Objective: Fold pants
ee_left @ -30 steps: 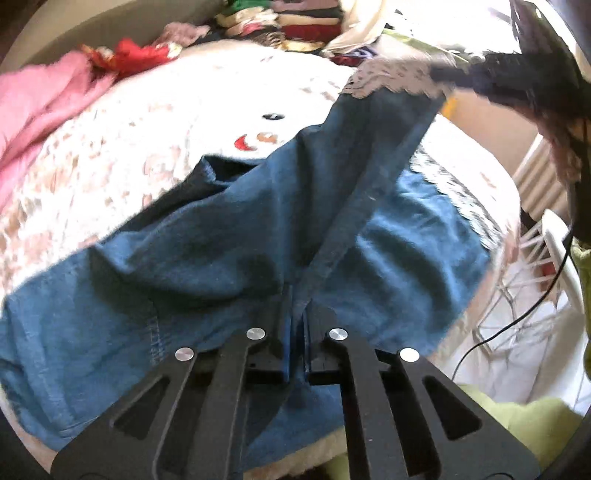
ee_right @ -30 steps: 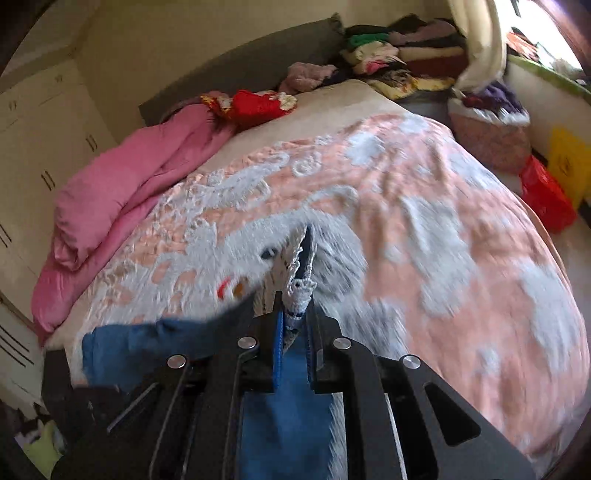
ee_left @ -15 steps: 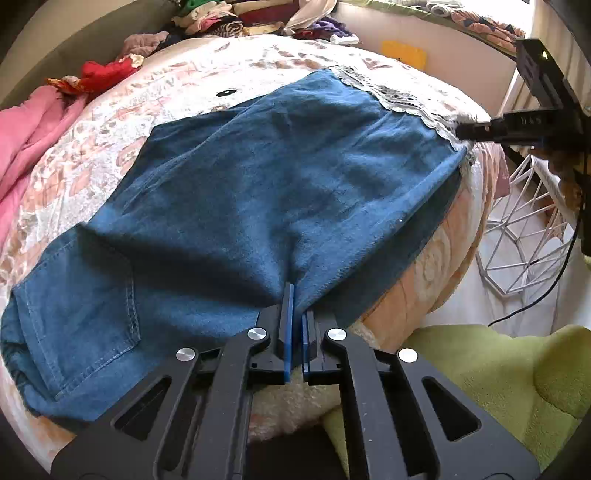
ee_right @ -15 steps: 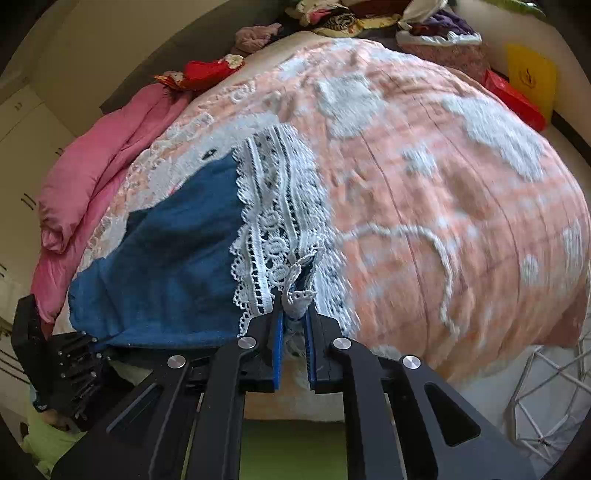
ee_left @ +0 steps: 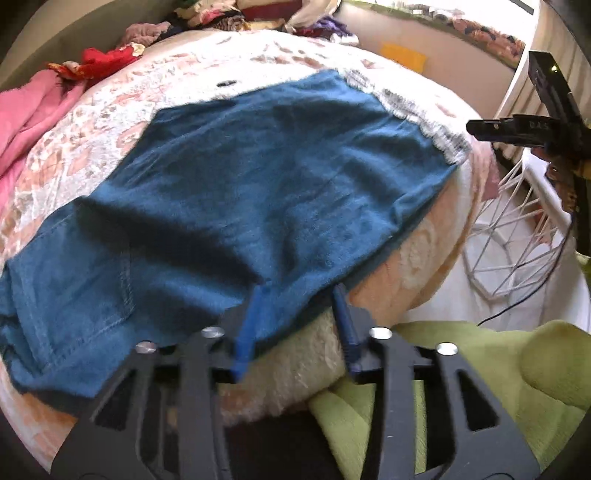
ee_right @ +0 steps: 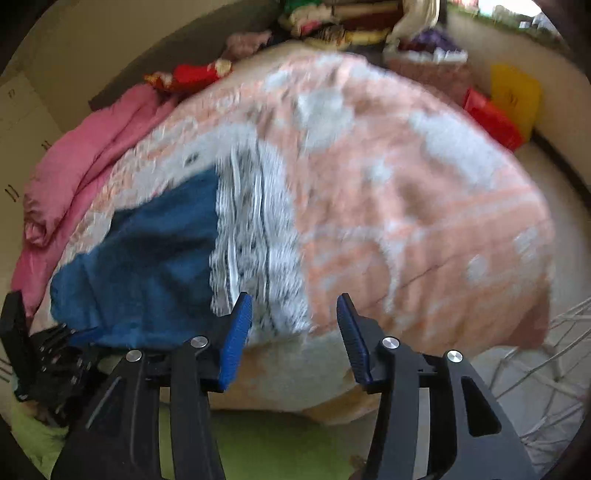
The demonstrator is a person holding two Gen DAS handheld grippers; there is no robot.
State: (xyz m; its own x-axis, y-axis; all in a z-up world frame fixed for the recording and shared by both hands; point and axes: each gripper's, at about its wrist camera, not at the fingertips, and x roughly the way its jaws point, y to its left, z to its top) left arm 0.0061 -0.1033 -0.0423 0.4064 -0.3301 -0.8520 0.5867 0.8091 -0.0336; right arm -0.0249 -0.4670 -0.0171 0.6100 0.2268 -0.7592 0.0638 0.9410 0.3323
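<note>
Blue denim pants (ee_left: 240, 206) with a white lace hem (ee_left: 417, 110) lie spread flat on the bed, waist at the left, hem at the right. My left gripper (ee_left: 301, 291) is open at the pants' near edge, with cloth draped between its jaws. My right gripper (ee_right: 293, 306) is open and empty just in front of the lace hem (ee_right: 255, 240) at the bed's near edge; the blue denim (ee_right: 147, 266) lies to its left. The right gripper also shows at the right in the left wrist view (ee_left: 517, 129).
The bed has a peach and white patterned cover (ee_right: 406, 203). A pink quilt (ee_right: 74, 173) lies at the left, piled clothes (ee_left: 258, 14) at the back. A white wire basket (ee_left: 517, 236) stands right of the bed. Green cloth (ee_left: 461, 376) lies below the near edge.
Both grippers were shut on the pants, the left on the near edge and the right on the lace hem. Both have opened and let go; the pants now lie flat on the bed.
</note>
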